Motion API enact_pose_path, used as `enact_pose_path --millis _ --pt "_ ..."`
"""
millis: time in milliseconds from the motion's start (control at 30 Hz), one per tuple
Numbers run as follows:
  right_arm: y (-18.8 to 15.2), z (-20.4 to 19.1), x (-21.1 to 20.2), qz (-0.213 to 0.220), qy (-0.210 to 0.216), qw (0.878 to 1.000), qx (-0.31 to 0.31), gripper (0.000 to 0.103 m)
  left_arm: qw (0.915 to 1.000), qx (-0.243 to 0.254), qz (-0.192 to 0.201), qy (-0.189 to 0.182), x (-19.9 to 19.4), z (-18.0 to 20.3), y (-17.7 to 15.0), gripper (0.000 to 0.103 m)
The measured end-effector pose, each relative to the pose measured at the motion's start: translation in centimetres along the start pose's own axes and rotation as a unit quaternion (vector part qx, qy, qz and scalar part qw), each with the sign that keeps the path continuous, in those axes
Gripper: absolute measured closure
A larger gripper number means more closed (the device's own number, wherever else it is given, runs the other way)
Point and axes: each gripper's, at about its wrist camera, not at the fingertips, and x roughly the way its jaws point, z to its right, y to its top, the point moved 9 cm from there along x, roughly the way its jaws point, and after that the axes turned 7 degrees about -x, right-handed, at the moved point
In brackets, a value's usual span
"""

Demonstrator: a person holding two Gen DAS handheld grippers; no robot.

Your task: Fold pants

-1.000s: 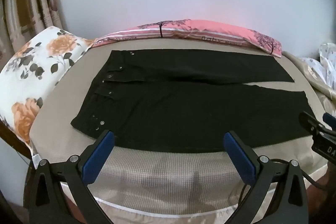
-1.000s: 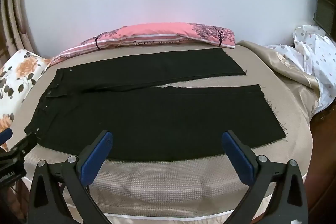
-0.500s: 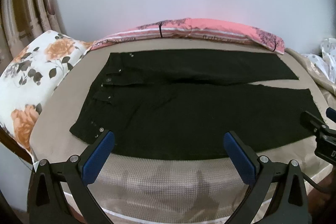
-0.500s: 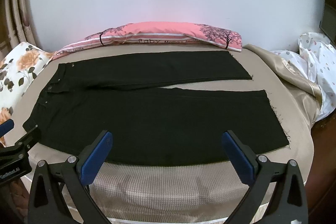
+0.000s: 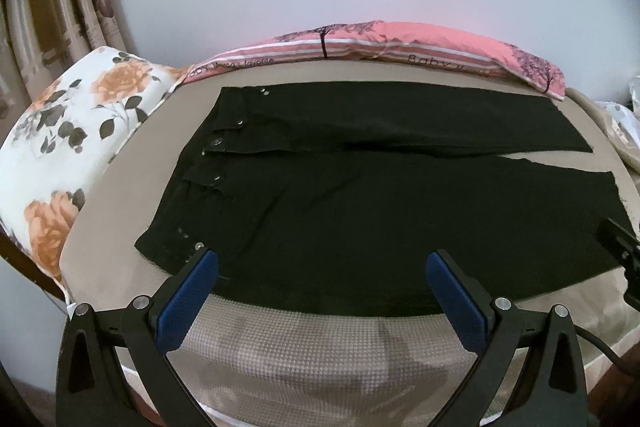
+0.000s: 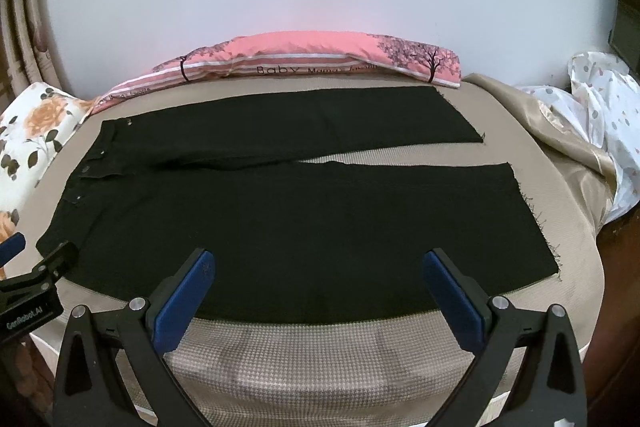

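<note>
Left wrist view first: we see the black pants (image 5: 360,211) spread flat on the bed (image 5: 320,347), their long axis running left to right across it. The waistband with its metal buttons points left, toward the floral pillow (image 5: 68,131); the two leg hems point right, and the legs part slightly toward that end. A pink pillow (image 5: 400,47) lies along the far edge of the bed, beyond the far leg.

Our left gripper (image 5: 322,273) hangs over the near edge of the pants, its blue-padded fingers spread wide and holding nothing. Its left finger sits just beside the near waistband corner; we cannot tell whether either finger touches the cloth.

From the right wrist view, our right gripper (image 6: 318,271) is likewise spread wide and empty, over the near edge of the near leg. The frayed hem lies further right, toward the spotted sheet (image 6: 600,115) and the tan blanket (image 6: 532,123) bunched at that side.
</note>
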Motion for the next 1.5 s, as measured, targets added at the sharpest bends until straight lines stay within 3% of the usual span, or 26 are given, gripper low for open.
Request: enact_pose_path --millis 1500 --pt "-0.11 -0.18 0.75 -0.008 0.007 1.0 0.001 0.0 0.9999 0.01 -0.008 0.006 0.68 -0.26 -0.47 0.0"
